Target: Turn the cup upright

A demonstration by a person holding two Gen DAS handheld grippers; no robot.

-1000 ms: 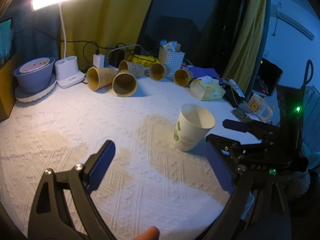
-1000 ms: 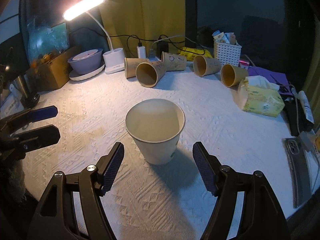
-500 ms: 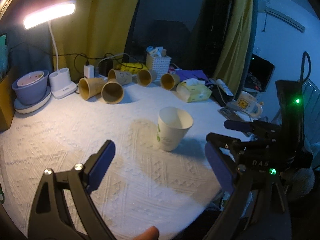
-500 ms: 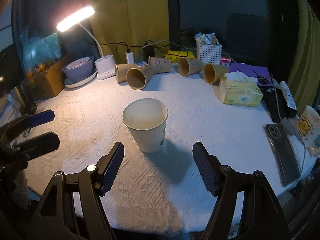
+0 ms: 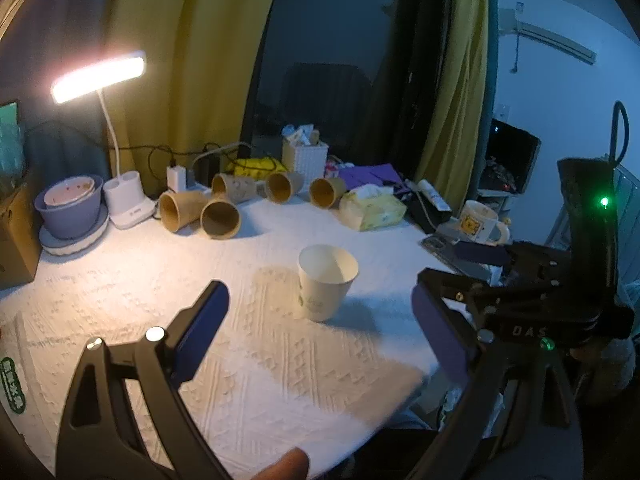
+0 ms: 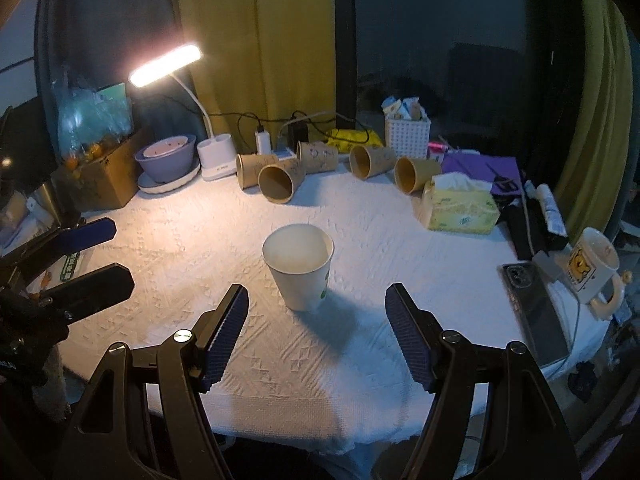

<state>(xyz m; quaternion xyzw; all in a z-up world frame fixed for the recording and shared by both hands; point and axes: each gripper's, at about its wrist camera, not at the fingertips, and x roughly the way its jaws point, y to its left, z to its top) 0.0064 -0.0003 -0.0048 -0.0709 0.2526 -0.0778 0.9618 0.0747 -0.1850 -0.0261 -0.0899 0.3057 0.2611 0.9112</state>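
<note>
Now the white paper cup [image 6: 299, 266] is standing upright (mouth up) mid-worktop [image 6: 200, 240], touching neither tool; the right tool [image 6: 316, 336] and left tool [image 5: 320, 336] are both gaping wide, holding nothing.

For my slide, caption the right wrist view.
White paper cup upright on the white textured tablecloth, beyond the open right gripper.

one white cup [image 6: 299, 265], five brown cups [image 6: 276, 182], one mug [image 6: 592, 266], two claws [image 6: 316, 336].
</note>
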